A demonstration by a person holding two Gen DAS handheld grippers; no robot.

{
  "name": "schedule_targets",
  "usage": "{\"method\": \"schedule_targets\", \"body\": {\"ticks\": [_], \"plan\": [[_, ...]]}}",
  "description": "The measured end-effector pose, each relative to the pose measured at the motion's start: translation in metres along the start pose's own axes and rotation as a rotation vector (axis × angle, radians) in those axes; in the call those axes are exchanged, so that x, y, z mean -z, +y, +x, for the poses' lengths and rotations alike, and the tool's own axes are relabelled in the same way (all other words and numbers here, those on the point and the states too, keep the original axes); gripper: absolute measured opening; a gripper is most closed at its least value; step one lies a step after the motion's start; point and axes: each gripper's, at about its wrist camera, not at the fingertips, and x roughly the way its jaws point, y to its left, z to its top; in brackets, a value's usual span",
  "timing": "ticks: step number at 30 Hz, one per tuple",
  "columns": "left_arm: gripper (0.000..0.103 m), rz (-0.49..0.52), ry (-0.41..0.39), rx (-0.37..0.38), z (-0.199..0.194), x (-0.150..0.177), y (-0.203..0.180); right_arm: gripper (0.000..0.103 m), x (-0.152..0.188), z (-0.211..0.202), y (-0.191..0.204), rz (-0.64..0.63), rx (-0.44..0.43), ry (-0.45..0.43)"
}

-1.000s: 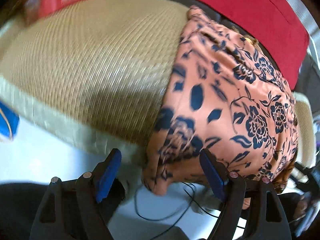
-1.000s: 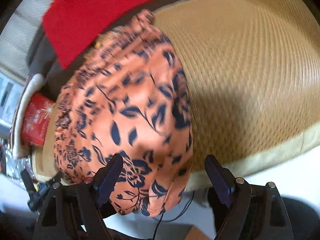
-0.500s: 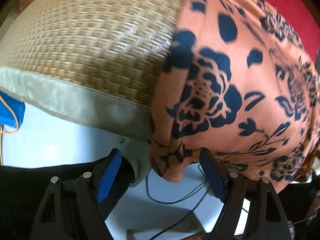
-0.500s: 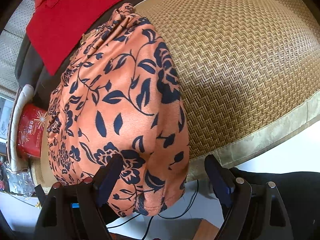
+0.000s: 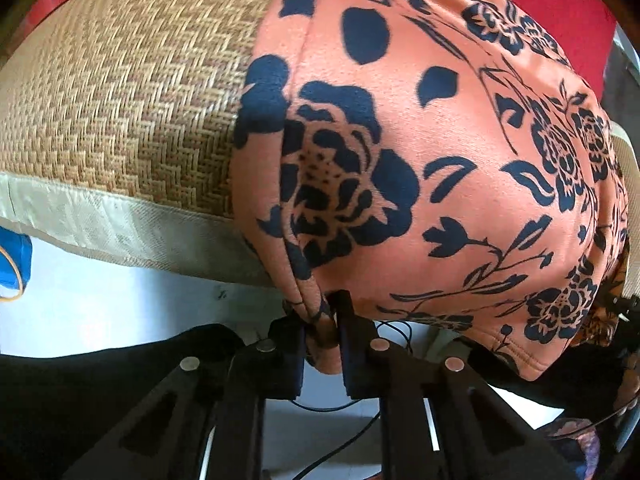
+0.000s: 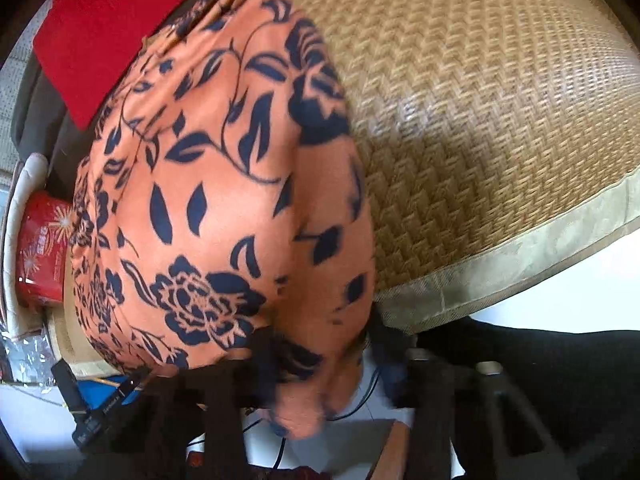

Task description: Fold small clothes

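An orange garment (image 5: 440, 152) with a dark blue flower print lies on a woven straw mat (image 5: 120, 100), its near end hanging over the mat's front edge. My left gripper (image 5: 322, 336) is shut on the garment's near left corner. In the right wrist view the same garment (image 6: 224, 208) fills the middle. My right gripper (image 6: 320, 364) is blurred; its fingers straddle the near right corner with a gap still between them.
A red cloth (image 5: 552, 8) lies behind the garment; it also shows in the right wrist view (image 6: 104, 32). The mat has a pale fabric border (image 5: 120, 224). A red box (image 6: 40, 248) stands at the left. Thin black cables (image 5: 360, 400) hang below over a white floor.
Both grippers moved in to the garment's near edge. The left one closed from wide open onto the corner. The right fingers have come closer together around the other corner.
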Motion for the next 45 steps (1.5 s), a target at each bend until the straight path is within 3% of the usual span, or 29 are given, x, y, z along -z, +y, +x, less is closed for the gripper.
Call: {"method": "schedule_targets", "body": {"ticks": [1, 2, 3, 4, 7, 8, 9, 10, 11, 12, 16, 25, 29, 33, 37, 42, 45], "plan": [[0.032, -0.013, 0.012, 0.009, 0.000, 0.002, 0.007, 0.025, 0.001, -0.001, -0.001, 0.002, 0.002, -0.001], [0.053, -0.027, 0.024, 0.017, 0.002, 0.004, 0.011, 0.025, 0.002, -0.002, -0.003, 0.011, 0.000, -0.002], [0.063, -0.040, 0.034, 0.016, 0.004, 0.005, 0.013, 0.025, 0.003, -0.002, -0.006, 0.020, -0.003, 0.000], [0.067, -0.048, 0.038, 0.012, 0.005, 0.006, 0.014, 0.025, 0.003, -0.002, -0.008, 0.022, -0.002, 0.001], [0.067, -0.048, 0.042, 0.034, 0.009, 0.007, 0.015, 0.028, 0.004, -0.001, -0.013, 0.025, -0.024, 0.021], [0.054, -0.047, 0.035, 0.045, 0.012, 0.006, 0.012, 0.028, 0.003, -0.001, -0.012, 0.011, -0.030, 0.021], [0.024, -0.044, 0.033, 0.048, 0.012, 0.007, 0.012, 0.028, 0.005, -0.001, -0.007, -0.022, -0.023, 0.013], [0.012, -0.041, 0.036, 0.050, 0.016, 0.005, 0.012, 0.025, 0.005, 0.001, -0.001, -0.036, -0.020, 0.011], [0.009, -0.041, 0.035, 0.061, 0.016, 0.005, 0.012, 0.017, 0.005, -0.002, 0.000, -0.041, -0.045, 0.011], [0.007, -0.039, 0.028, 0.065, 0.010, 0.006, 0.010, 0.009, 0.006, -0.005, 0.001, -0.041, -0.061, 0.009], [0.006, -0.005, -0.007, 0.144, -0.021, 0.013, 0.013, 0.008, 0.007, -0.028, -0.002, -0.028, -0.159, -0.002], [0.006, 0.048, -0.109, 0.398, -0.107, -0.014, 0.008, 0.008, -0.028, -0.117, -0.007, -0.033, -0.528, -0.130], [0.006, 0.038, -0.200, 0.474, -0.146, -0.053, 0.011, 0.008, -0.058, -0.144, 0.007, -0.032, -0.625, -0.205], [0.006, 0.025, -0.253, 0.534, -0.177, -0.094, 0.010, 0.008, -0.091, -0.156, 0.023, -0.037, -0.653, -0.250], [0.006, 0.011, -0.297, 0.544, -0.200, -0.147, 0.011, 0.008, -0.136, -0.159, 0.036, -0.023, -0.669, -0.290], [0.006, -0.025, -0.338, 0.506, -0.187, -0.236, 0.005, 0.008, -0.211, -0.142, 0.049, 0.066, -0.683, -0.355], [0.006, -0.075, -0.327, 0.479, -0.154, -0.286, 0.005, 0.008, -0.258, -0.113, 0.049, 0.153, -0.690, -0.363]]}}
